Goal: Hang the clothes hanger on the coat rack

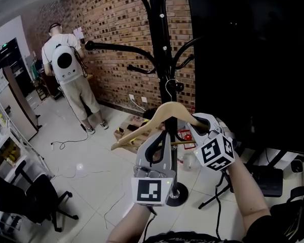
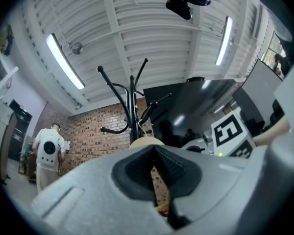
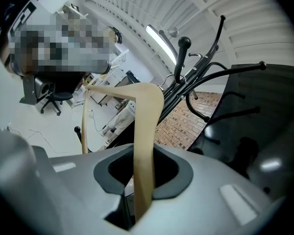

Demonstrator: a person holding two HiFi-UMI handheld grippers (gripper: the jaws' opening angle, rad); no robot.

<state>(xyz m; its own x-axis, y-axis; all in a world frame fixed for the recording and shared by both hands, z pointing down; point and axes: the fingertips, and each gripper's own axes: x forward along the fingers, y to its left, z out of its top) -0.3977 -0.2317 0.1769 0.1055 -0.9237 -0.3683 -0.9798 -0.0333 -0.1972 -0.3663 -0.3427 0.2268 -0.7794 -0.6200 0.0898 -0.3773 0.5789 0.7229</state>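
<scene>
The wooden hanger (image 1: pixel 142 127) (image 3: pixel 146 126) is clamped by one arm in the right gripper (image 1: pixel 200 126) (image 3: pixel 143 173). Its other arm reaches across, just above the tips of the left gripper (image 1: pixel 159 137) (image 2: pixel 154 166), whose jaws are pressed together on nothing. Beyond both grippers, the hanger's wire hook stands close to the coat rack (image 1: pixel 159 44) pole.

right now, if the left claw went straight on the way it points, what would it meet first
Probably the wooden hanger, just past the tips of the left claw. The coat rack stands behind it, though depth is unclear.
</scene>
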